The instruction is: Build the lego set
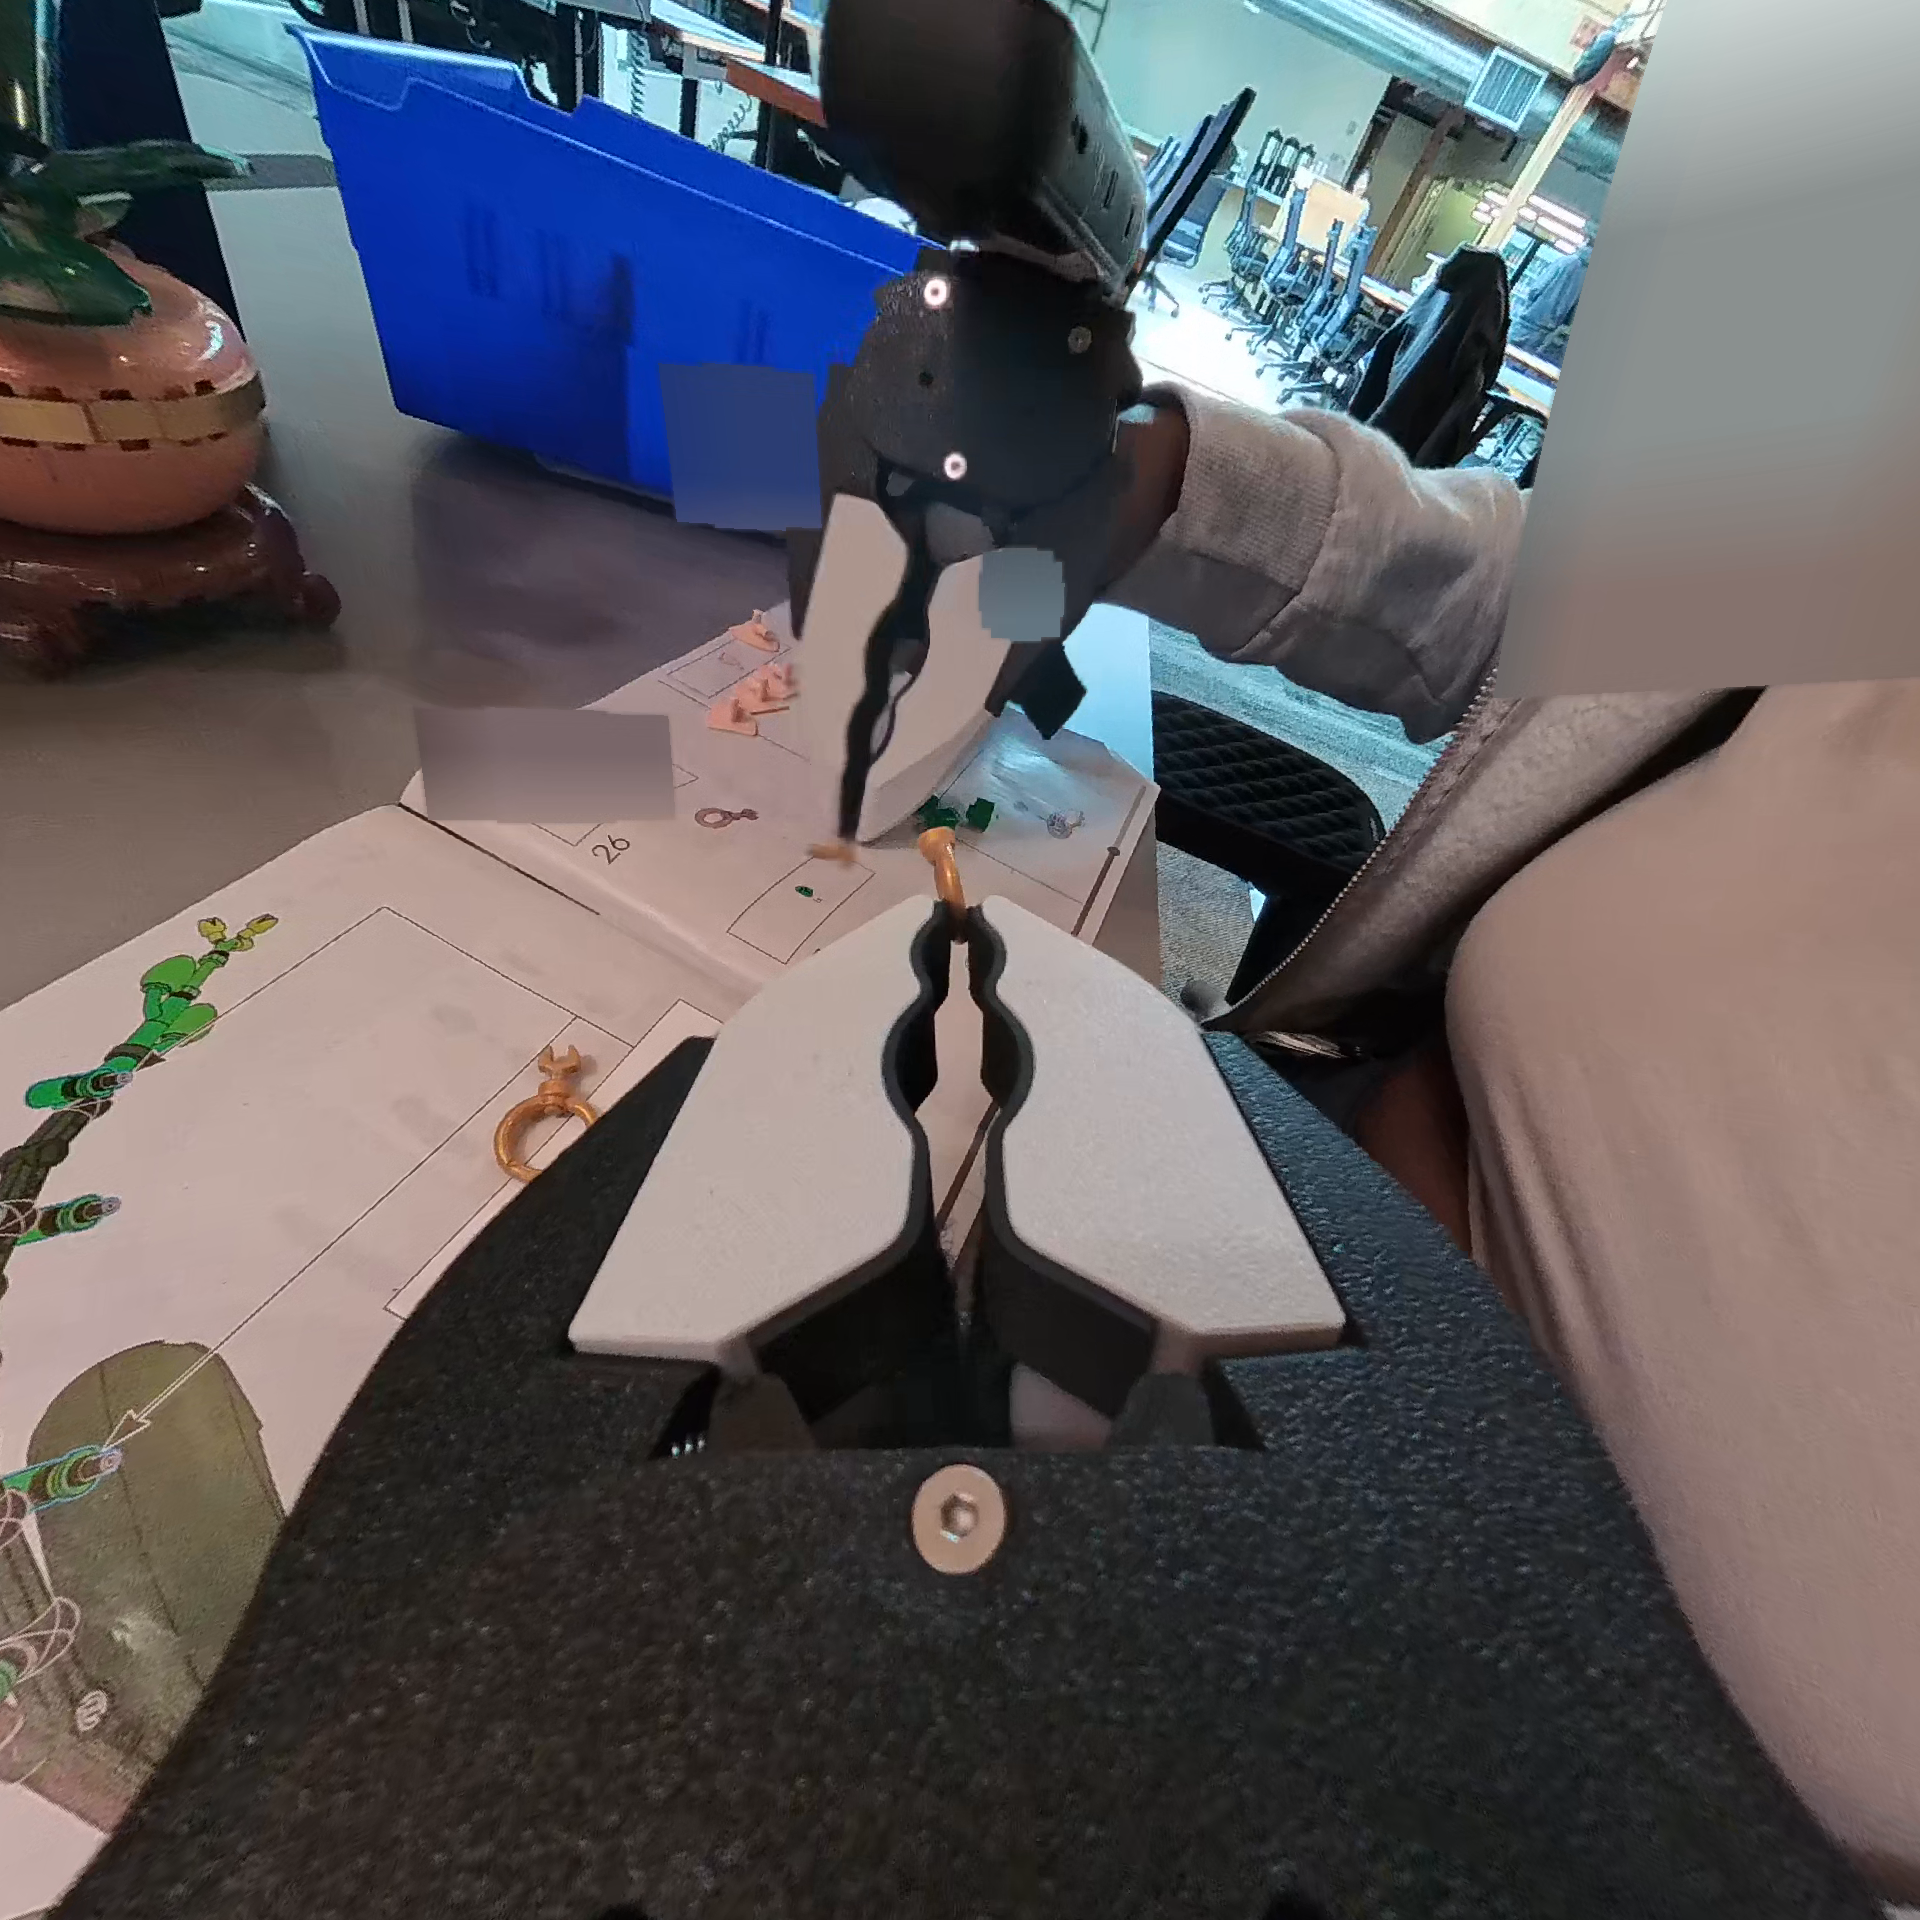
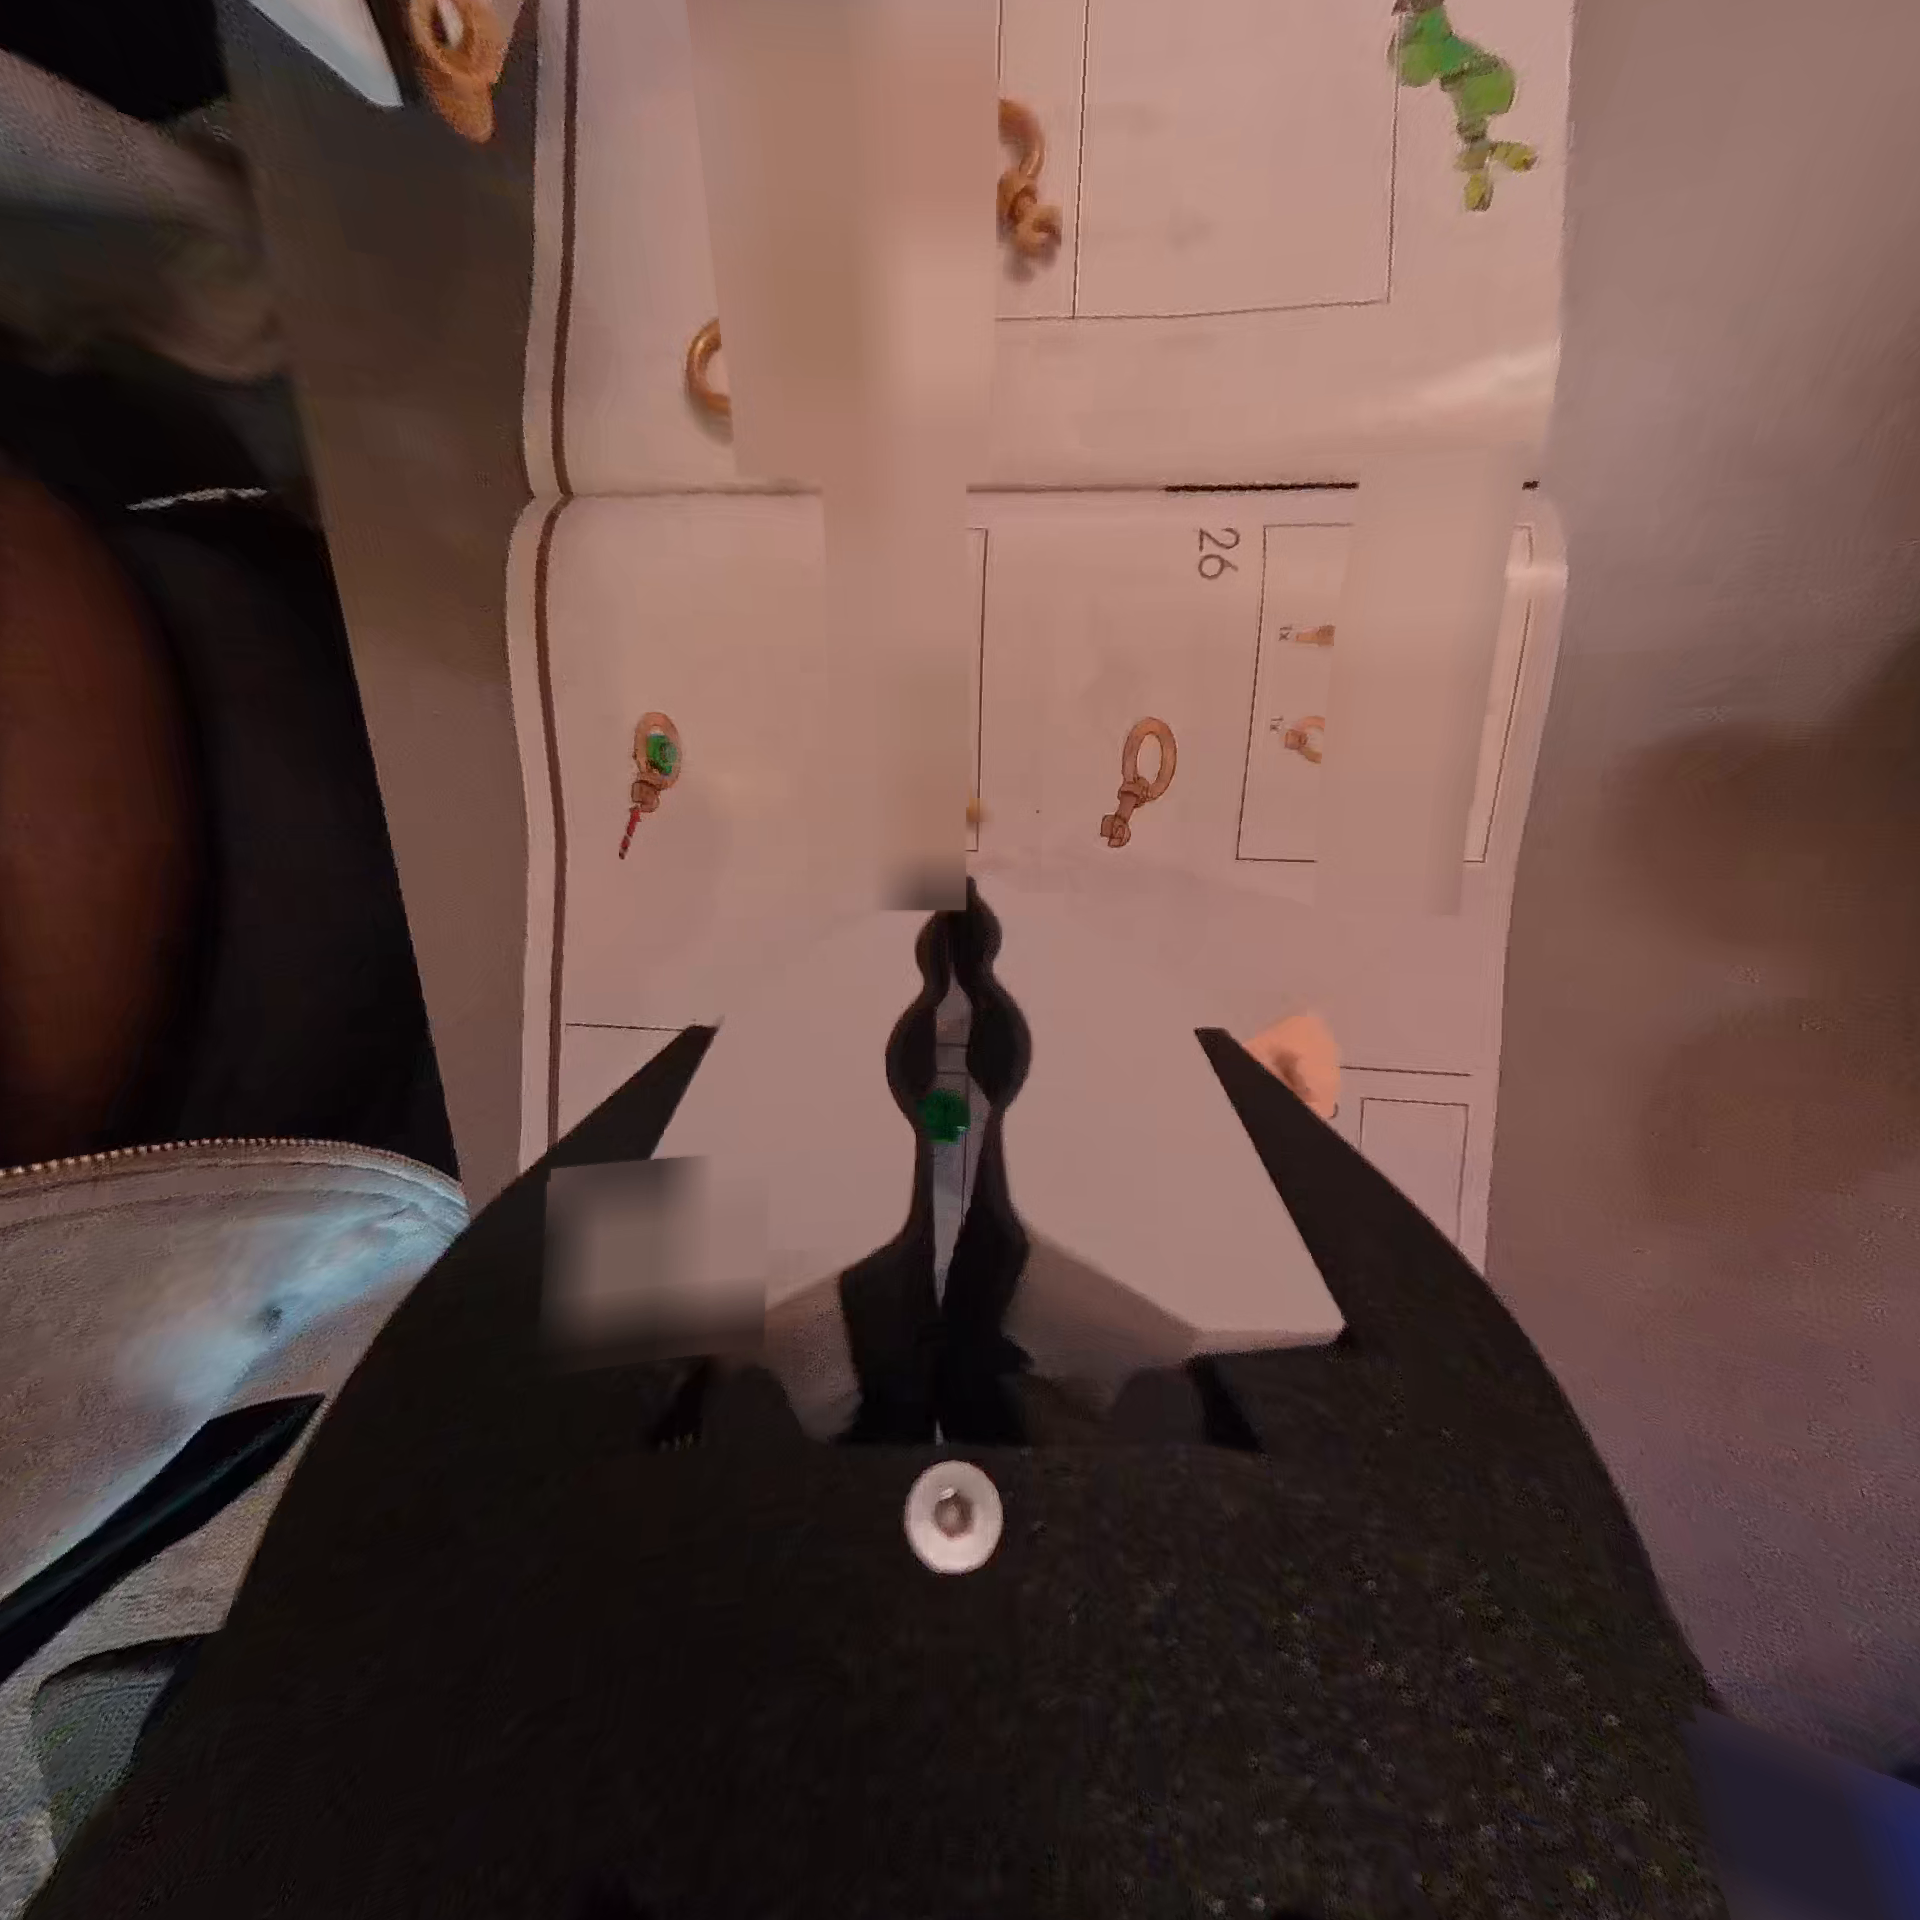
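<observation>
The left gripper [image 1: 956,920] is pinched shut on a gold hook piece [image 1: 940,868], which sticks out from its tips over the open manual [image 1: 343,1029]. The manual lies flat on the grey table [image 1: 499,582] and serves as the landmark here.

The right gripper [image 1: 857,831] points steeply down at the manual's far page, its tips touching or nearly touching the paper. Its jaws are drawn close together. A small tan piece [image 1: 831,852] lies right at the tips; whether it is gripped or only touched cannot be told. In the right wrist view, the right gripper [image 2: 961,904] shows the same narrow gap, and a green stud [image 2: 943,1114] appears through that gap, lying on the manual below.

More loose parts sit on the manual. A gold ring piece [image 1: 542,1127] lies on the near page, just beside the left gripper's body. A few dark green pieces [image 1: 956,812] lie on the far page, next to the right gripper's tips. A cluster of pink pieces [image 1: 753,691] rests at the manual's far edge.

Beyond the manual stands a blue bin [image 1: 582,301]. To the manual's far left sits a pink pot model [image 1: 114,416] on a dark brown base, with green leaves on top.
</observation>
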Tool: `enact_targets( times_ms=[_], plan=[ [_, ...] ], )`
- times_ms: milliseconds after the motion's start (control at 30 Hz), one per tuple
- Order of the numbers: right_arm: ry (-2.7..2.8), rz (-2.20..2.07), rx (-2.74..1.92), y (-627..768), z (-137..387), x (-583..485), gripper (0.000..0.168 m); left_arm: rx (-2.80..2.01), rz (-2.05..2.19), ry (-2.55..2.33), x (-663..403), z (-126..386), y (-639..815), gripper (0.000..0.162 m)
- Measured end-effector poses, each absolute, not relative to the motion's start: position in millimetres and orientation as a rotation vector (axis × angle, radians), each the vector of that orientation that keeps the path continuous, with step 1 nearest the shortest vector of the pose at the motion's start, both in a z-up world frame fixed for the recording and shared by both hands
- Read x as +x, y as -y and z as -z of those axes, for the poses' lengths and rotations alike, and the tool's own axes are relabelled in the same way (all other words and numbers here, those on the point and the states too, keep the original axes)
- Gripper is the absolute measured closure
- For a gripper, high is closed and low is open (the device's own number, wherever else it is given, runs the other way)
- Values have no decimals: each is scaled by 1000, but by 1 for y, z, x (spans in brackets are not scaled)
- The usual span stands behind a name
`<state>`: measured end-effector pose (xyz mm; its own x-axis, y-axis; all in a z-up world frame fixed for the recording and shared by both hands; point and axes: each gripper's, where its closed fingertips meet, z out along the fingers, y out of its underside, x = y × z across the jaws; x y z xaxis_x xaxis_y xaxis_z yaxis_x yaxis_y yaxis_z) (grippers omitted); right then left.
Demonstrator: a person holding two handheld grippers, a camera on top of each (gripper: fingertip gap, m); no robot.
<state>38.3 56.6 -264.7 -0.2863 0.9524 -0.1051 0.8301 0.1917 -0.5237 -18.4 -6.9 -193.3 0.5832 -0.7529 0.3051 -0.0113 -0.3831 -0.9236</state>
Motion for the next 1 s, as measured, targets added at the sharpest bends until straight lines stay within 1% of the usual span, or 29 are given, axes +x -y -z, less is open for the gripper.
enact_targets(
  times_ms=[167, 233, 300, 400, 533, 600, 633, 667, 800, 1000],
  plan=[
    [2222, -669, -1646, -56, 264, 37, 168, -1789, 923, -620, -19, 192, 7, 160],
    [2156, -720, -1654, -57, 259, 30, 162, -1792, 913, -619, -21, 193, 7, 160],
    [2103, -808, -1630, -50, 249, 18, 152, -1792, 912, -618, -21, 192, 8, 160],
    [2094, -765, -1622, -51, 248, 9, 145, -1792, 911, -620, -21, 193, 8, 160],
    [2111, -781, -1671, -49, 257, 5, 148, -1788, 913, -618, -21, 192, 8, 160],
    [2141, -721, -1677, -50, 265, 5, 150, -1786, 918, -616, -21, 192, 8, 160],
    [2145, -728, -1666, -48, 265, 3, 159, -1786, 920, -615, -21, 192, 8, 160],
    [2152, -727, -1666, -47, 264, 3, 162, -1786, 922, -615, -21, 192, 8, 160],
    [2176, -683, -1673, -47, 264, 4, 162, -1783, 927, -612, -21, 191, 8, 160],
    [2116, -827, -1664, -46, 261, 3, 162, -1778, 923, -603, -22, 191, 8, 160]
  ],
)
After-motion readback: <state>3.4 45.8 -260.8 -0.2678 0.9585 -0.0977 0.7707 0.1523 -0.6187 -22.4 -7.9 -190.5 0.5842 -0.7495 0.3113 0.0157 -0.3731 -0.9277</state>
